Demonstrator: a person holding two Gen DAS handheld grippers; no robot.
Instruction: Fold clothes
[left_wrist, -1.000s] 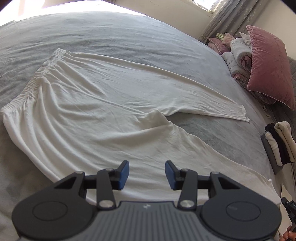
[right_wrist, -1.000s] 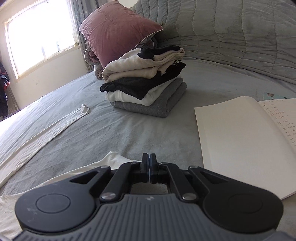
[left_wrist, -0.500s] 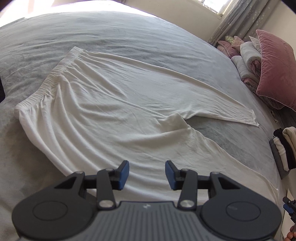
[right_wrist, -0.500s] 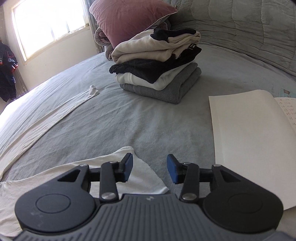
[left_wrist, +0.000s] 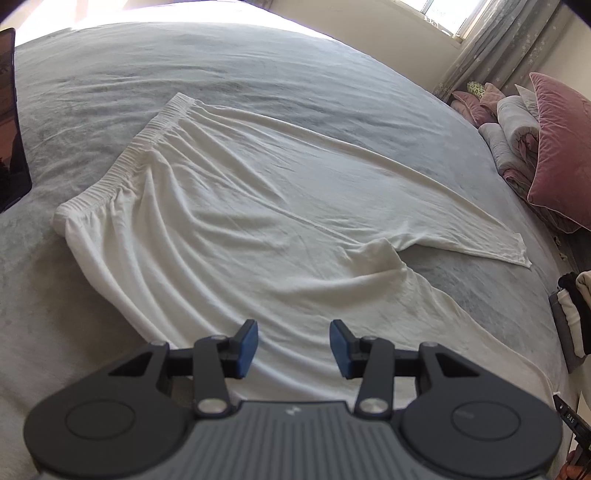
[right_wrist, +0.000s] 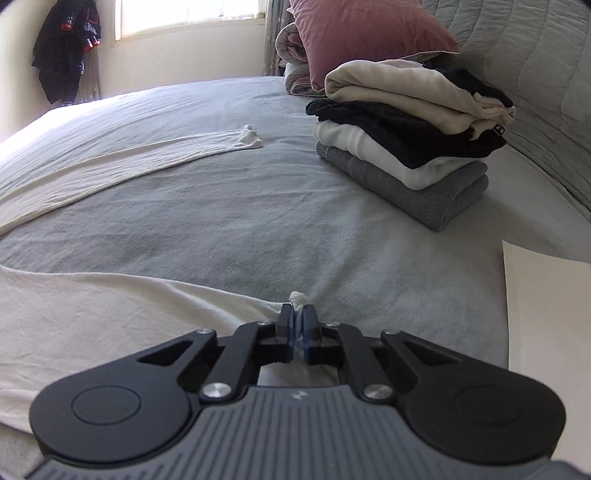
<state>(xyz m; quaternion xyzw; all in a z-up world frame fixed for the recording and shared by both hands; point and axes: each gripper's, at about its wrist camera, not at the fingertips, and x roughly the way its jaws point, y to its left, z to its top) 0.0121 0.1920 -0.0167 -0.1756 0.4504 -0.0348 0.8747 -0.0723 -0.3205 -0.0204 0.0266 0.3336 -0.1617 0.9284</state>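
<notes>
Blue pads (right_wrist: 289, 334) of the right gripper (right_wrist: 297, 334) are pressed together on the hem corner of the near leg of the white trousers (left_wrist: 229, 229); a small tuft of white cloth pokes out just past the fingertips, and the leg runs back to the left from that pinch across the grey bedsheet (right_wrist: 221, 221). Left gripper (left_wrist: 292, 349) has its jaws standing apart with nothing between them; it hovers over the lower edge of the same trouser leg, no pad touching cloth that I can tell. Trousers lie spread flat on the bed, elastic waistband (left_wrist: 125, 162) toward the far left in the left wrist view, the two legs splayed to the right with a wedge of bare sheet between them; the far leg ends at a cuff (right_wrist: 249, 138) lying loose on the sheet, well apart from the held corner. Beyond the right gripper, to its right, sits a stack of folded clothes (right_wrist: 406, 147), grey at the bottom, then white, black and cream; behind it leans a pink pillow (right_wrist: 365, 33) against rolled bedding. A white sheet of paper (right_wrist: 546, 314) lies at the right edge; dark garments (right_wrist: 64, 48) hang by the window.
</notes>
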